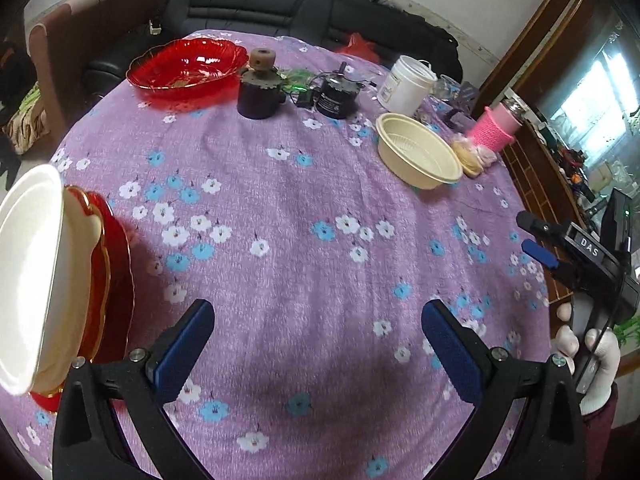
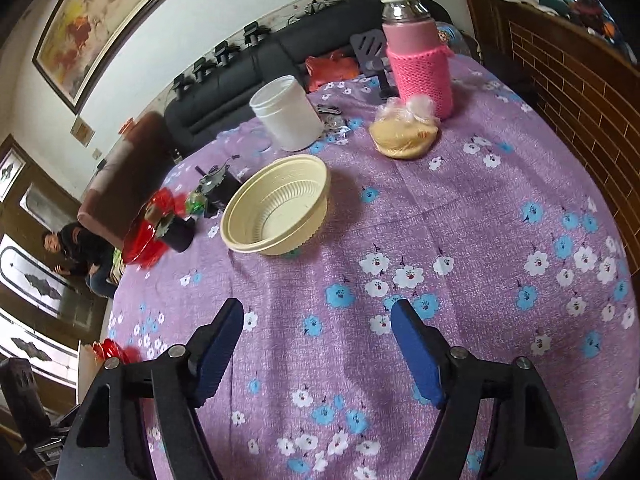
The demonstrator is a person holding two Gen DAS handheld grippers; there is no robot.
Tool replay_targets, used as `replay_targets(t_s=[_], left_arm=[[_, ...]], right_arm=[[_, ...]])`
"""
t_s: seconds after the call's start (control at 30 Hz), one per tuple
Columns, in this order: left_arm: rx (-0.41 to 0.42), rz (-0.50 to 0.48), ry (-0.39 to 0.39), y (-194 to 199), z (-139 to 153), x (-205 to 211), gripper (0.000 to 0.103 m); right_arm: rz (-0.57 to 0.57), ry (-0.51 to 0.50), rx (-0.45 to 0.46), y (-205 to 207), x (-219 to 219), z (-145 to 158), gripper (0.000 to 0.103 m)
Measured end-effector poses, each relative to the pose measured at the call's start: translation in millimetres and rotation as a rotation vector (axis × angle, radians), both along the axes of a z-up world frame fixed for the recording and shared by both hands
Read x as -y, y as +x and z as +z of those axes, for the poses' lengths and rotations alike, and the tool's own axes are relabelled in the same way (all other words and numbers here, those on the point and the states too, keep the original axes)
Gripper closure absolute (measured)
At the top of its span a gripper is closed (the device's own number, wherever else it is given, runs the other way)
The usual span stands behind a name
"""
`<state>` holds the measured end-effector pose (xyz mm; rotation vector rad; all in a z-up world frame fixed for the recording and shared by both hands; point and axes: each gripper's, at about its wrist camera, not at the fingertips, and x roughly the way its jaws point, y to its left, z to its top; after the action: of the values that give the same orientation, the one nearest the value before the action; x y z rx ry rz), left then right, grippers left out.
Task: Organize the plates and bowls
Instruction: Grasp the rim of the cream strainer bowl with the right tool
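Observation:
A cream ribbed bowl (image 1: 418,156) (image 2: 278,206) stands on the purple flowered tablecloth (image 1: 304,248), right of centre. A red glass plate (image 1: 188,65) (image 2: 146,232) lies at the far left. At the near left edge a white bowl (image 1: 28,276) rests tilted on a red gold-rimmed plate (image 1: 112,280). My left gripper (image 1: 318,338) hovers open over bare cloth, nothing between its blue pads. My right gripper (image 2: 318,340) is open too, over the cloth below the cream bowl; from the left wrist it shows at the right edge (image 1: 536,236), held by a gloved hand (image 1: 592,352).
A dark mug with a toothed lid (image 1: 258,88), a black motor (image 1: 336,94), a white jar (image 1: 406,84) (image 2: 288,114), a pink-sleeved bottle (image 1: 496,126) (image 2: 418,60) and bagged pastries (image 2: 404,132) crowd the far side. A black sofa (image 1: 260,12) stands behind; a person (image 2: 76,252) sits far left.

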<state>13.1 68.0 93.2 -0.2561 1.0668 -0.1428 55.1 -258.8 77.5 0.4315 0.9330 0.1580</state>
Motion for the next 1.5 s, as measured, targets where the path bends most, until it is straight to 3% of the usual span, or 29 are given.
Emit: replay_targets(t_s=[0.23,0.4,0.6,0.63,0.67,0.7,0.73,0.87,0.97,1.1,1.13,1.17,1.2,1.23,1.37,1.5], left_arm=[[-0.013,-0.007,0.041,18,-13,11,0.004],[-0.036,-0.028,0.055,26,-18,17,0.018],[-0.035,-0.009,0.071,35,-21,17,0.018],[-0.036,-0.009,0.070,37,-22,18,0.018],[-0.038,-0.010,0.067,38,-23,20,0.019],[-0.040,-0.011,0.066,39,-24,20,0.018],[-0.042,-0.012,0.063,40,-25,21,0.018],[-0.043,-0.015,0.057,45,-29,22,0.019],[-0.048,-0.004,0.042,52,-32,20,0.019],[-0.047,0.006,0.013,65,-39,21,0.020],[-0.047,0.005,0.007,68,-40,22,0.023],[-0.048,-0.006,0.001,72,-43,25,0.034],[-0.052,-0.015,0.003,76,-45,28,0.045],[-0.063,-0.020,0.011,81,-49,31,0.048],[-0.081,0.004,0.020,90,-60,35,0.050],[-0.084,0.008,0.042,97,-69,42,0.050]], right_arm=[[-0.029,0.027,-0.004,39,0,-19,0.028],[-0.057,0.080,-0.052,84,4,-39,0.040],[-0.067,0.135,-0.076,127,-2,-56,0.042],[-0.067,0.122,-0.076,130,-6,-57,0.049],[-0.062,0.111,-0.078,133,-10,-60,0.067],[-0.053,0.112,-0.085,135,-13,-63,0.078],[-0.043,0.126,-0.101,137,-15,-68,0.084],[0.003,0.200,-0.089,125,-18,-68,0.092],[0.082,0.247,-0.103,109,-24,-66,0.093],[0.187,0.230,-0.144,84,-40,-66,0.093],[0.205,0.218,-0.148,77,-44,-67,0.093],[0.209,0.201,-0.143,73,-47,-67,0.092],[0.210,0.172,-0.128,69,-51,-67,0.092],[0.206,0.132,-0.097,64,-55,-65,0.091],[0.180,0.073,0.004,49,-62,-69,0.090],[0.185,0.033,0.044,46,-65,-74,0.090]])
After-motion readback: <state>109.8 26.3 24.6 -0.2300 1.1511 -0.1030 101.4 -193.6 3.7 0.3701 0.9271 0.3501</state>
